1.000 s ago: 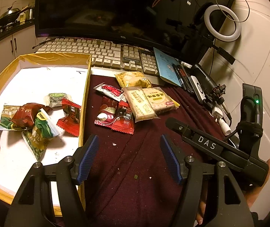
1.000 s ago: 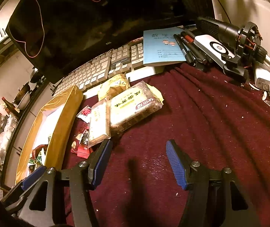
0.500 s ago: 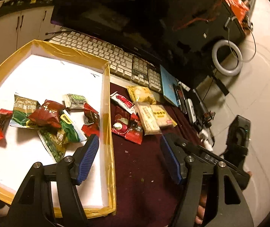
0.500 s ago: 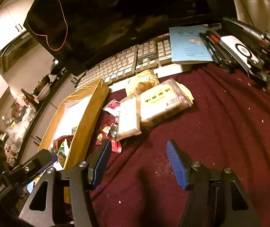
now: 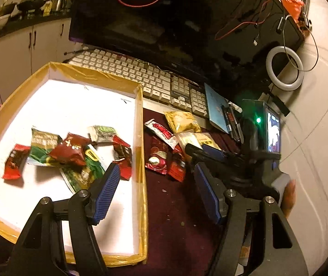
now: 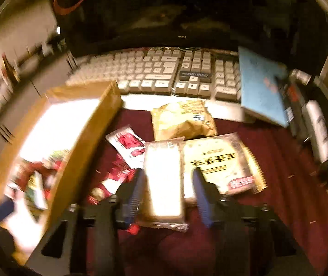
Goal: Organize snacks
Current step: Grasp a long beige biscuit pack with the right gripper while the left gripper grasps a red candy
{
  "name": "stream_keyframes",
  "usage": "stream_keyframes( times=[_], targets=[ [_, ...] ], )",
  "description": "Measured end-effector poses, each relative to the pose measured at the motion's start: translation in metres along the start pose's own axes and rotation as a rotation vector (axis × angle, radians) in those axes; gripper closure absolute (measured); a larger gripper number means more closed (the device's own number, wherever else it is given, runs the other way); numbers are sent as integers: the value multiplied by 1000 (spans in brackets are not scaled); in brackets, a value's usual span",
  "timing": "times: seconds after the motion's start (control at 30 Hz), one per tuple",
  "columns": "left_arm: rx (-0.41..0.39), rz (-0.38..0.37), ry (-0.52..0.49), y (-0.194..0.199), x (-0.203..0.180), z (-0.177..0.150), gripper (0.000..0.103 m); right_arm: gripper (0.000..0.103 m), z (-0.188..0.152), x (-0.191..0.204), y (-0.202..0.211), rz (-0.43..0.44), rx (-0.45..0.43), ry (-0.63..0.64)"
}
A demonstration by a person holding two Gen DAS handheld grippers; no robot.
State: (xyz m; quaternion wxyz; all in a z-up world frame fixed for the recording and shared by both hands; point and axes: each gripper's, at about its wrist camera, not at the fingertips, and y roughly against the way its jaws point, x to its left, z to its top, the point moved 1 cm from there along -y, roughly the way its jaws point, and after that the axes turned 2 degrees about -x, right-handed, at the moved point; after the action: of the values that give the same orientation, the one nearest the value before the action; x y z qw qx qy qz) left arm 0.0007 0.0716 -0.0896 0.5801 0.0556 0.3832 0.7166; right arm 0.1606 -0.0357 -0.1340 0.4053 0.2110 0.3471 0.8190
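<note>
A shallow yellow-rimmed white box [image 5: 139, 142] holds several snack packets [image 5: 69, 151]. More snacks lie on the maroon cloth [image 5: 175, 207] beside it: red packets [image 5: 161, 158], a gold bag [image 5: 182, 120] and pale cracker packs. My left gripper [image 5: 157, 188] is open and empty, above the box's right rim. My right gripper [image 6: 167, 186] is open, its jaws on either side of a pale cracker pack [image 6: 164, 179]; a second pack [image 6: 219, 163] and the gold bag [image 6: 182, 119] lie just beyond. The right gripper also shows in the left wrist view [image 5: 210, 148].
A keyboard [image 5: 145, 78] and dark monitor [image 5: 164, 23] stand behind the snacks. A blue booklet [image 6: 260, 87], pens and a ring light [image 5: 284, 69] lie at the right. Kitchen cabinets [image 5: 25, 43] are at the far left.
My right gripper has moved forward and down until it straddles the pale cracker pack. My left gripper has pulled back and left, over the box's right rim.
</note>
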Motion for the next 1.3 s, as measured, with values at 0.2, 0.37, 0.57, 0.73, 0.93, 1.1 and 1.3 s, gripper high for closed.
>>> stream_keyframes(
  times=[0.2,0.37,0.57,0.73,0.93,1.1,1.3],
  targets=[
    [20,0,-84,-4,-14,0,37,95,-20,-14,17,19,-30,-16],
    [36,-15,-101,-8,-20,4,37,94,-30,-34,21,117,-14,-99],
    [11,21,-57,0,-5,8,37,50,-19,-22,23,194,-45,-129],
    [8,30,-49,3,1,6,37,67,-23,-2,4,104,35,-76],
    [34,2,-110,-6,-18,4,37,94,-38,-16,20,155,-12,-127],
    [141,-38,-220,-37,-49,-1,37,94,-52,-58,43,242,-110,-283],
    [301,10,-299,-84,-74,5,53,94,-61,-81,44,239,-172,-370]
  ],
)
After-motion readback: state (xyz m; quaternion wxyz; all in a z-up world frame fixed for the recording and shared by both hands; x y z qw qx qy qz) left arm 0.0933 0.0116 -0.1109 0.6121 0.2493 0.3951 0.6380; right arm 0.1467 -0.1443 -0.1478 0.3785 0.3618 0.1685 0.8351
